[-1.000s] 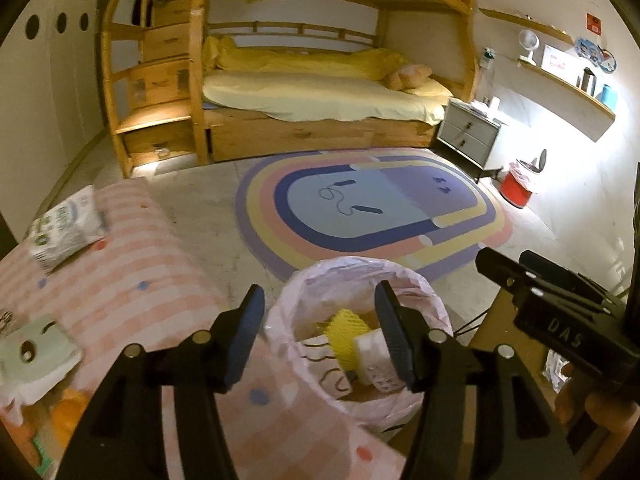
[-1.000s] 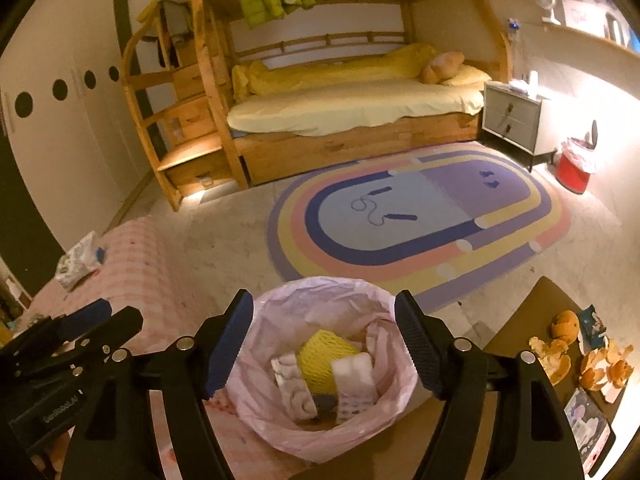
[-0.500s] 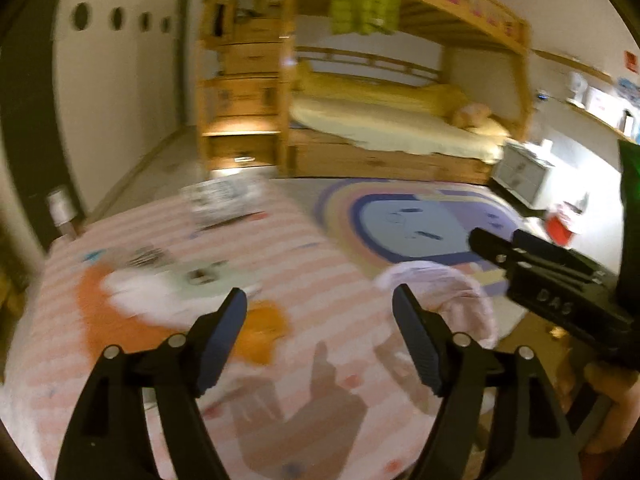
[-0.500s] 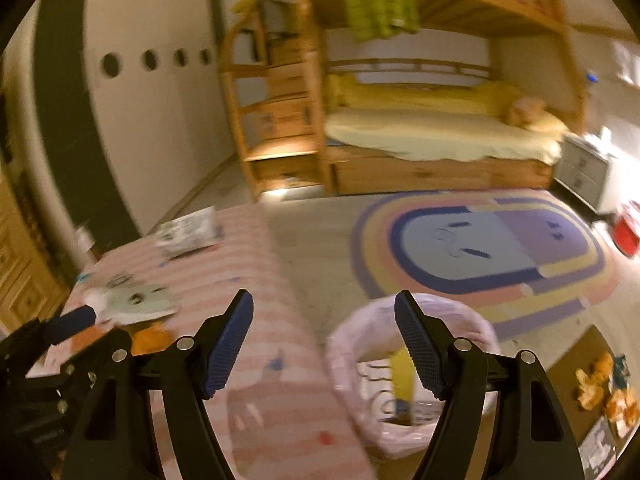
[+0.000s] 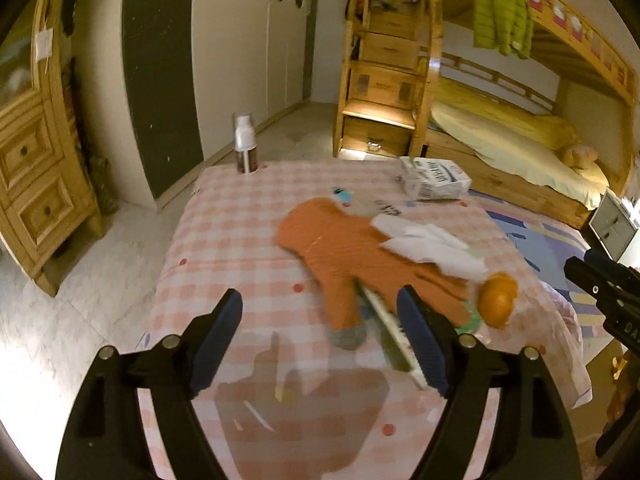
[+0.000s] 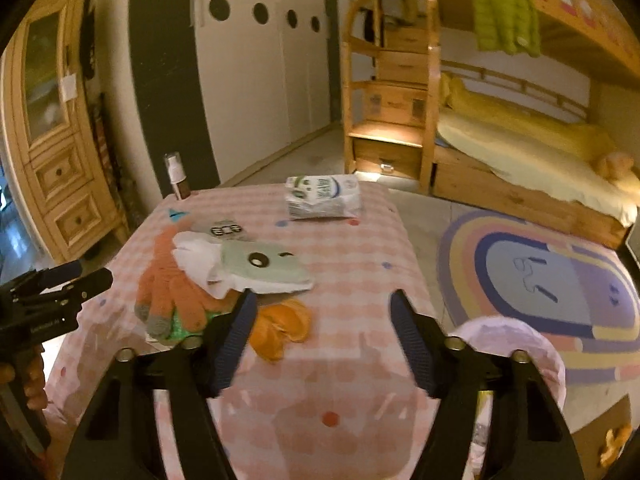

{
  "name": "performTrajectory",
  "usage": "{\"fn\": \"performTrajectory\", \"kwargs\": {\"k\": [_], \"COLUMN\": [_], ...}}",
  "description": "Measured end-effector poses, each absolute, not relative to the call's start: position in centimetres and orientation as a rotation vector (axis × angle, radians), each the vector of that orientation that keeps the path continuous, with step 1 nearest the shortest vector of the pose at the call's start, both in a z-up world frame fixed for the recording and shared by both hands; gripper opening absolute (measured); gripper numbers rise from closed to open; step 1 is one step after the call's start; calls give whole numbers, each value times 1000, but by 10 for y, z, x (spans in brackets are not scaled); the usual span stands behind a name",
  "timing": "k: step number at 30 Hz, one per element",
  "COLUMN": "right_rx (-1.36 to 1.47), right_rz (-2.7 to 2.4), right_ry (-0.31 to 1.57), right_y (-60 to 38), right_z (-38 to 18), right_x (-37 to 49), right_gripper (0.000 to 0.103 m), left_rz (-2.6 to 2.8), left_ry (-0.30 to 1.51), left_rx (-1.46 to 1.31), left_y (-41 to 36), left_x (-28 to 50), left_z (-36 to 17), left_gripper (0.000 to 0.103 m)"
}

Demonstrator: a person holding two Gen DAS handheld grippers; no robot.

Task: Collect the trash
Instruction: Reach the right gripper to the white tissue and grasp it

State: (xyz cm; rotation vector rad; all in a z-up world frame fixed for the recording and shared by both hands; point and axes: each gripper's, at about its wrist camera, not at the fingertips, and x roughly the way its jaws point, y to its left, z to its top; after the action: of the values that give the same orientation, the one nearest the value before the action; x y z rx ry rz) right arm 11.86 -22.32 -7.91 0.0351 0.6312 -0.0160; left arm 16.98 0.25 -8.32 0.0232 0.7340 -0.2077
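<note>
Left jaws: I see my left gripper (image 5: 320, 336) standing apart, nothing between; they have just been opening.
Right jaws: my right gripper (image 6: 320, 336) is apart too, empty, having just been closing.
Orange peel (image 6: 280, 328): just ahead of my right jaws' left finger, on the pink checked table (image 6: 352, 256).
Orange glove (image 5: 340, 256): ahead of my left jaws, white tissue (image 5: 432, 244) lying over it.
Crumpled packet (image 6: 324, 196): far beyond both jaws.
Trash bag (image 6: 516, 340): behind my right jaws' right finger, beside the table.

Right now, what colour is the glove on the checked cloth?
Orange with grey fingertips, seen best in the right wrist view: the glove.
</note>
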Motion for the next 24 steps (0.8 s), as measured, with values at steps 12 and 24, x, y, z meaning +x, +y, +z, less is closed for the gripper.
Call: {"fn": "performTrajectory", "kwargs": {"k": [12, 24], "right_rx": [-128, -255], "right_rz": [205, 268], "right_ry": [685, 719], "right_y": [-176, -135], "right_z": [-89, -107], "right_x": [155, 198], "right_gripper": [64, 62], "left_rz": [-169, -160], "left_ry": [719, 752], "left_rx": [51, 44], "left_y": [0, 3], "left_x": [195, 209], "left_z": [-84, -90], "left_gripper": [77, 77]}}
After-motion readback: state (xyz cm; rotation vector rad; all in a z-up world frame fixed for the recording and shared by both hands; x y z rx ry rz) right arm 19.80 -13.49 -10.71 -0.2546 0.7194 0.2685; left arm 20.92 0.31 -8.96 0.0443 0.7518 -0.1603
